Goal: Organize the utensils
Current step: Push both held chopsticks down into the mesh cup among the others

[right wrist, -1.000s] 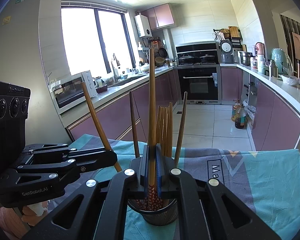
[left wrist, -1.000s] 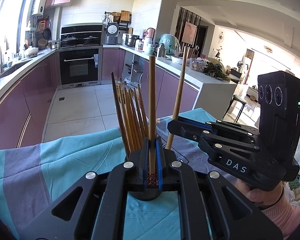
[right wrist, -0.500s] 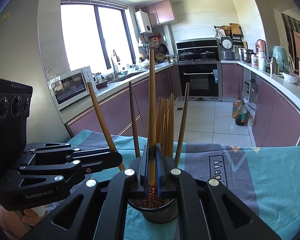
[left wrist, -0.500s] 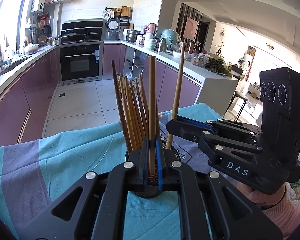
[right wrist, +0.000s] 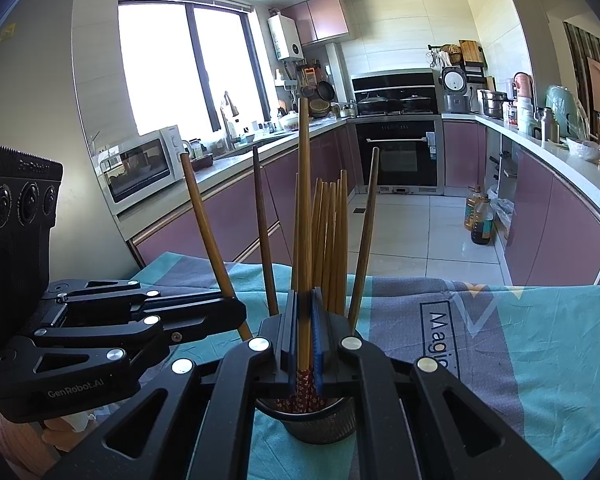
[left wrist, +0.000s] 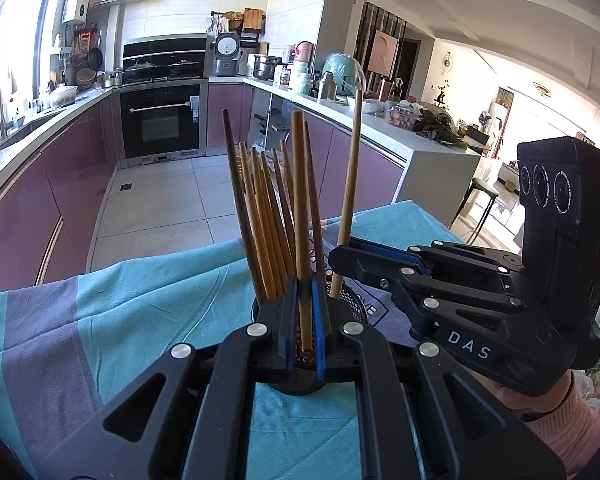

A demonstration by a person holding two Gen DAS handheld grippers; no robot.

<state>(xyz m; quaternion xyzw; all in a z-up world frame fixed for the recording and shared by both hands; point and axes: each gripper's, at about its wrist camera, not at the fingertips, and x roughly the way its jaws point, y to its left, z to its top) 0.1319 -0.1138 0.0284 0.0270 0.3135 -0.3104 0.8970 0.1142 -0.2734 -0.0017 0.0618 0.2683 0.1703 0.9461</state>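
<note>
Only the right wrist view shows the microwave beyond the chopsticks.

Beyond my work I see a teal and grey cloth spread over the surface, with pale floor tiles past it. A black oven sits between purple cabinets, a rice cooker on the counter just beside it. I also make out a microwave under the bright window, and oil bottles standing on the floor.
</note>
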